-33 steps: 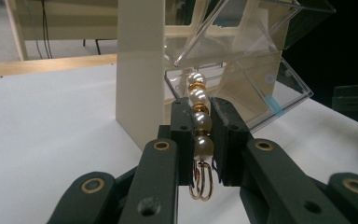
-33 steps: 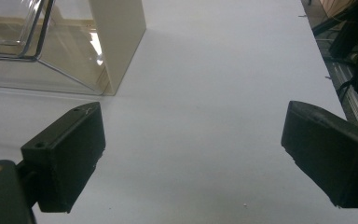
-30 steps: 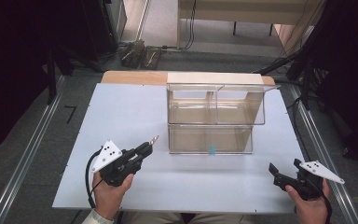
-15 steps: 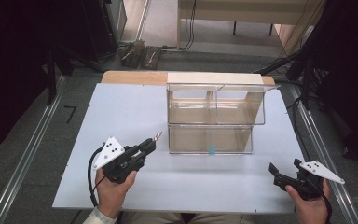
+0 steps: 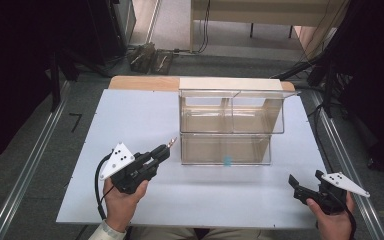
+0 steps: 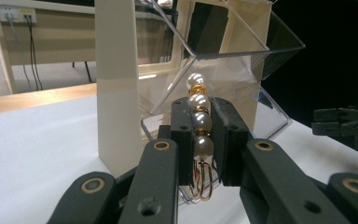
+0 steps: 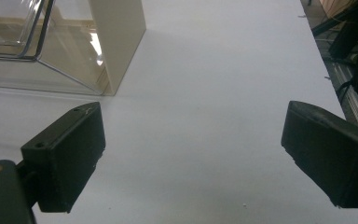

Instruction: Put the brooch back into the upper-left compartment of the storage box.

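On the near left of the white table (image 5: 130,115), the left hand-held gripper (image 5: 167,146) is clamped on a string of pearls (image 6: 199,122) with gold links. The string stands up between its pads, pointing toward the left end of the clear plastic organizer (image 5: 230,125), near it but apart. On the near right, the right hand-held gripper (image 5: 294,181) sits with its jaws wide apart, holding nothing, well apart from the organizer.
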